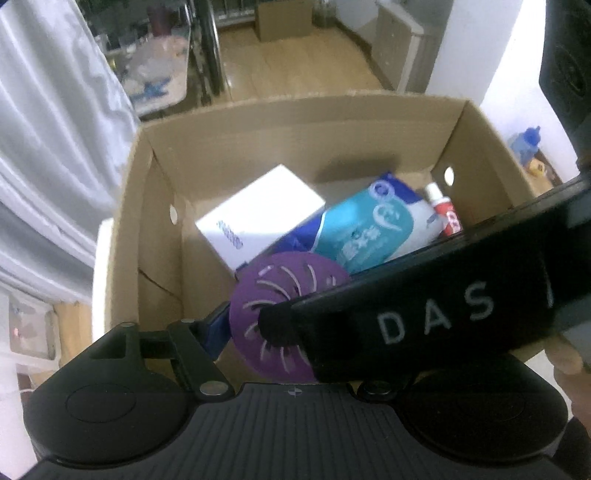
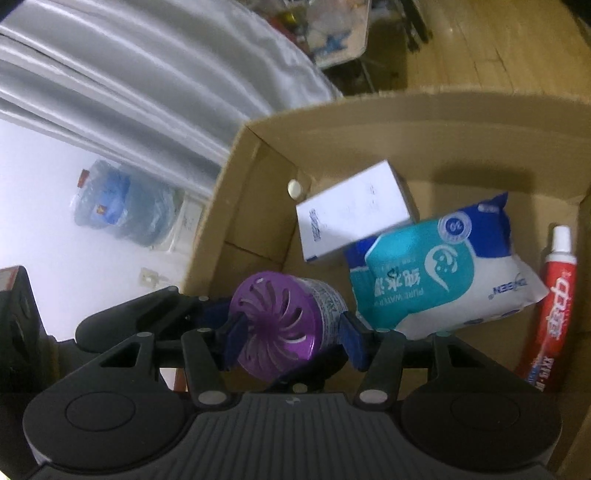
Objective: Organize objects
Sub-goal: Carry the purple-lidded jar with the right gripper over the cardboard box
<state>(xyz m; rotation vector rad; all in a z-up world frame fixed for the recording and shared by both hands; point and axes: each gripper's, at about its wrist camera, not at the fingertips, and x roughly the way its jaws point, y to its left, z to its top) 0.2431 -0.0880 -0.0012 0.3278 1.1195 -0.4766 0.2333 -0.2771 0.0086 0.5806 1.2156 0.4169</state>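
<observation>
A purple-lidded air freshener can (image 2: 280,325) lies sideways between the blue pads (image 2: 352,341) of my right gripper (image 2: 291,338), which is shut on it over the near end of an open cardboard box (image 2: 236,206). In the left wrist view the same purple lid (image 1: 284,302) shows, with the right gripper's black body (image 1: 436,306) crossing in front. Only the left blue finger (image 1: 216,332) of my left gripper shows beside the lid. Inside the box lie a white carton (image 2: 354,218), a teal wet-wipes pack (image 2: 436,280) and a red toothpaste tube (image 2: 554,306).
A silvery curtain (image 2: 155,96) hangs left of the box. A blue water jug (image 2: 122,206) stands by the white wall. Wooden floor (image 1: 295,66) lies beyond the box, with a second cardboard box (image 1: 284,18) and a blue bottle (image 1: 526,144) to the right.
</observation>
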